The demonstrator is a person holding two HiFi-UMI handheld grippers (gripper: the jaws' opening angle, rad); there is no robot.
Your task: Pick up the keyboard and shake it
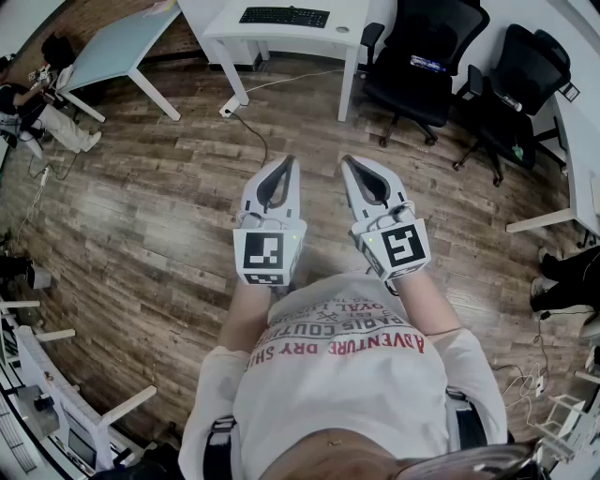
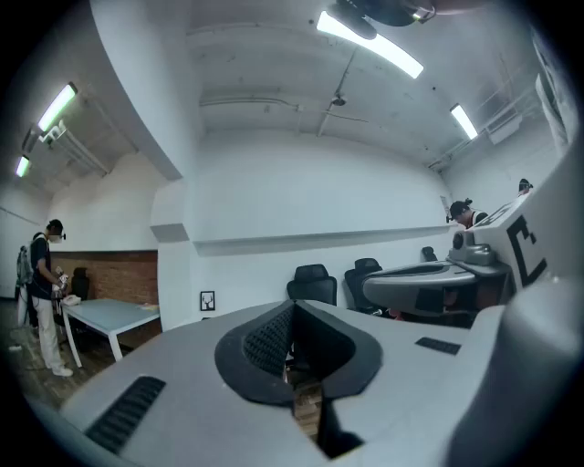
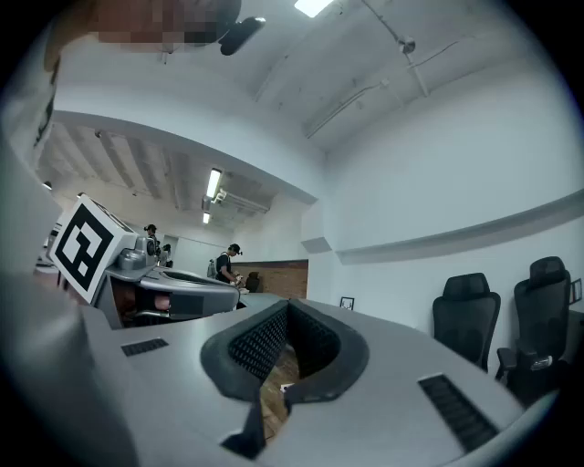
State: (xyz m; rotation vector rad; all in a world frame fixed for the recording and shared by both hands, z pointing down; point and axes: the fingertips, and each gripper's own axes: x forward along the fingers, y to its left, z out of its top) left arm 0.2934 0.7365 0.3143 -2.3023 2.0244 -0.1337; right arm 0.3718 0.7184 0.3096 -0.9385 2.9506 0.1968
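**Both grippers closed and empty, keyboard across the room**

I hold my left gripper (image 1: 285,162) and my right gripper (image 1: 350,160) side by side in front of my chest. Both are level, with their tips pointing out over the wood floor (image 1: 150,206). The marker cubes sit nearest to my white printed T-shirt (image 1: 347,375).

In the left gripper view my jaws are pressed together at the tips, with nothing between them. Only a sliver of floor shows through the hollow behind the black ribbed pads (image 2: 266,342). The right gripper view shows the same: tips meeting, pads bare, nothing held. Each of these views catches the other gripper alongside, close by but not touching.

The black keyboard (image 1: 284,16) lies flat on the white desk (image 1: 221,22) at the far end of the floor, well apart from both grippers. It sits roughly straight ahead of where they point. A small round object lies on the desk to its right, but it is too small for me to tell what it is. A cable (image 1: 251,131) runs across the floor from near the desk's leg.

Two black office chairs (image 1: 422,52) stand to the right of the desk. A pale blue table (image 1: 117,42) stands to its left, and a person (image 1: 28,103) is beside that table.
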